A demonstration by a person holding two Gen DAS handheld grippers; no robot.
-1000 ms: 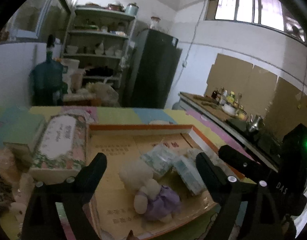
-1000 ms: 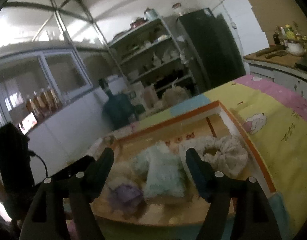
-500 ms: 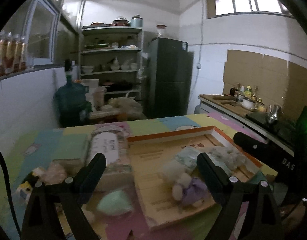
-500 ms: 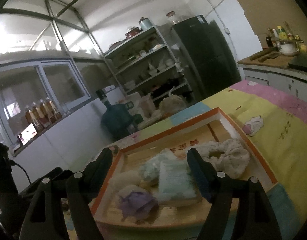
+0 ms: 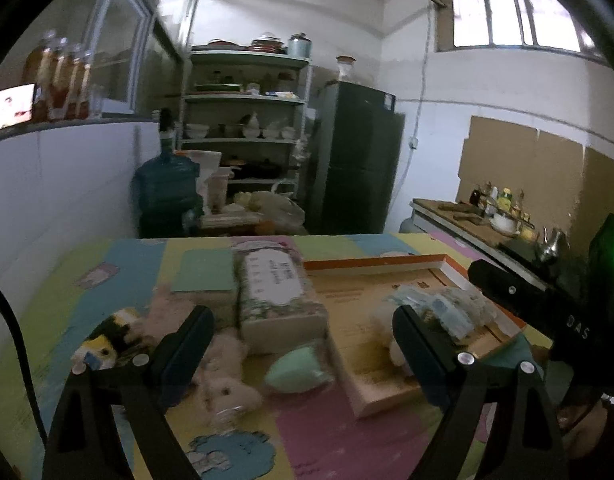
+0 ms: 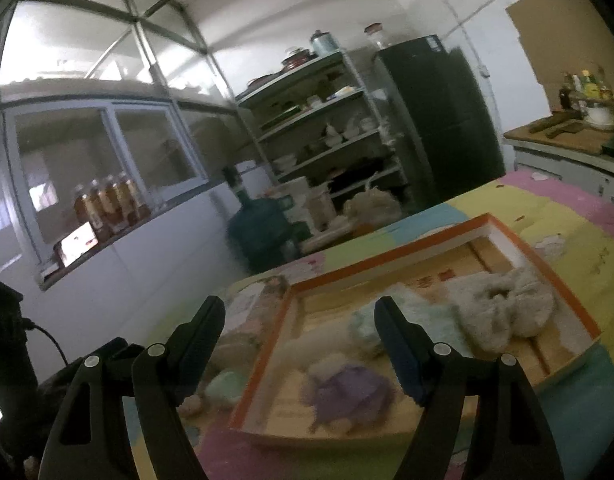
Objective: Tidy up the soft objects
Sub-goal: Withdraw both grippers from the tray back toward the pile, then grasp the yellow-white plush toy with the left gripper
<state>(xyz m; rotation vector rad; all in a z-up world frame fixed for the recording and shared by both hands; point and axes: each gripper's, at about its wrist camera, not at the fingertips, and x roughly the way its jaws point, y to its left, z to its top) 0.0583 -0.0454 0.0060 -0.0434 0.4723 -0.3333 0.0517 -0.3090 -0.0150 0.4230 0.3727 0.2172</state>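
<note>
Plush toys point(image 6: 347, 392) lie in the orange-rimmed tray point(image 6: 387, 258); a mint sponge point(image 5: 299, 372) sits beside it.

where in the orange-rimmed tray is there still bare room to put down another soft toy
Bare: the back of the orange-rimmed tray, behind the grey fluffy scrunchie. Crowded: its front, holding the purple-dressed plush and pale blue cloth.

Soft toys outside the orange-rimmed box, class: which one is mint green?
The smooth egg-shaped toy lying on the mat beside the box. The others outside are a fuzzy cream plush and a black-and-yellow bird.
</note>
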